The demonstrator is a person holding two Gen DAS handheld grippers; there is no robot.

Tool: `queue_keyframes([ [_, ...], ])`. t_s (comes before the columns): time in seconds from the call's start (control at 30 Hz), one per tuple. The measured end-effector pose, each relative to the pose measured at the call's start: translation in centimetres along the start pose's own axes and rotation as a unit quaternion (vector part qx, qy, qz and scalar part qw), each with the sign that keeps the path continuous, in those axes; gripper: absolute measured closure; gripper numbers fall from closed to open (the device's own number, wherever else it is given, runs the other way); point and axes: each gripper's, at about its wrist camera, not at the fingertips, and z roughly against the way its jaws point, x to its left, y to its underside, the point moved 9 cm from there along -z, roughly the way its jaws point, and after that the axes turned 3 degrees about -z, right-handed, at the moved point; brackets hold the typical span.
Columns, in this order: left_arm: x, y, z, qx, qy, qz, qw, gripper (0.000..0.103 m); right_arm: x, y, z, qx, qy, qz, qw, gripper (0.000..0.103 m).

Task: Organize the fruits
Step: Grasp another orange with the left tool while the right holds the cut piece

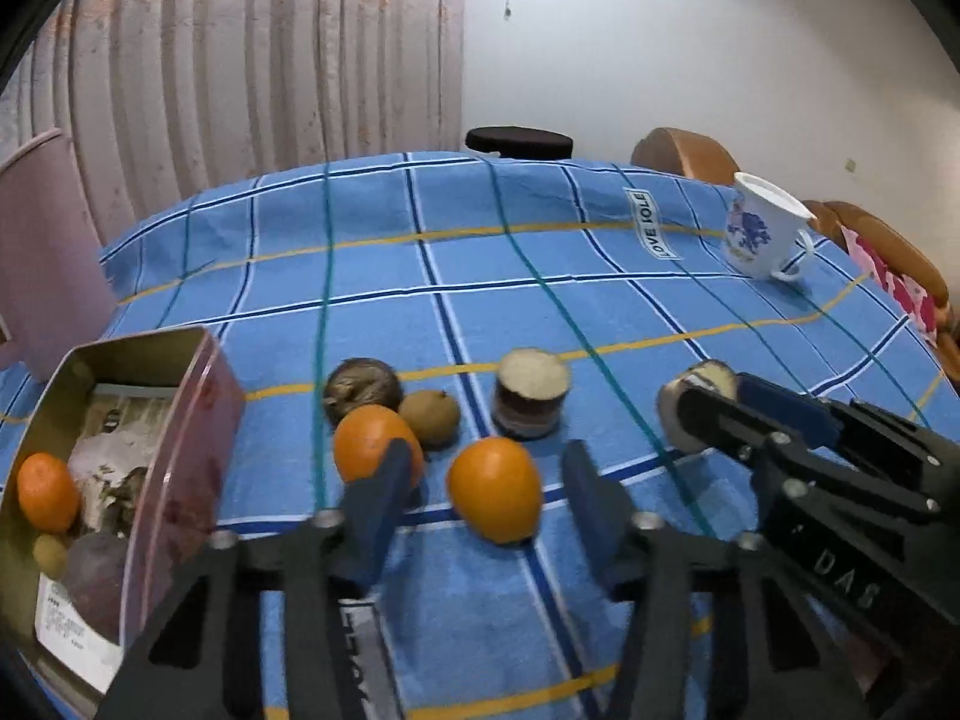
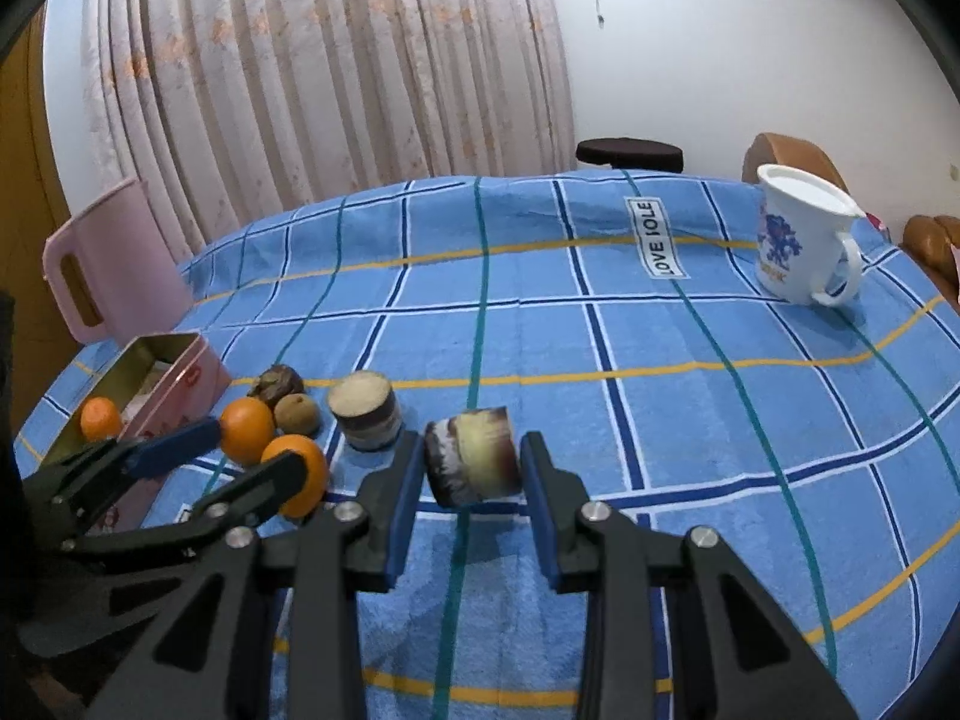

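Two round oranges (image 1: 495, 489) lay on blue checked cloth, brown longan (image 1: 429, 418) behind, cut purple sugarcane chunk (image 1: 531, 393) upright, open pink tin (image 1: 180, 420) held another orange (image 1: 48, 492)

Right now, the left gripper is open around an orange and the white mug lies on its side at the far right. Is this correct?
Not quite. The white mug stands upright, as the right wrist view shows. The left gripper is indeed open around an orange.
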Motion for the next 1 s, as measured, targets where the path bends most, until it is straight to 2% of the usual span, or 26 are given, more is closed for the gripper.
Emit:
queue_keyframes([
  [0.13, -0.4, 0.2, -0.5, 0.010, 0.007, -0.001, 0.9999, 0.057, -0.5, 0.0, 0.0, 0.000, -0.001, -0.011, 1.000, 0.067],
  [0.4, 0.1, 0.2, -1.4, 0.026, -0.004, 0.003, 0.9996, 0.057, -0.7, 0.0, 0.2, -0.002, 0.000, -0.017, 1.000, 0.067],
  [0.53, 0.8, 1.1, -2.8, 0.064, 0.007, 0.022, 0.9977, 0.057, -0.6, 0.0, 0.2, -0.001, 0.003, -0.013, 1.000, 0.067],
  [0.63, 0.7, 1.0, -2.6, 0.057, 0.013, 0.024, 0.9980, 0.065, -0.5, -0.1, 0.3, -0.005, 0.004, -0.010, 1.000, 0.067],
  [1.0, 0.1, 0.4, -1.0, 0.021, 0.014, 0.011, 0.9996, 0.066, -0.1, -0.3, 0.9, -0.018, -0.014, -0.007, 1.000, 0.067],
])
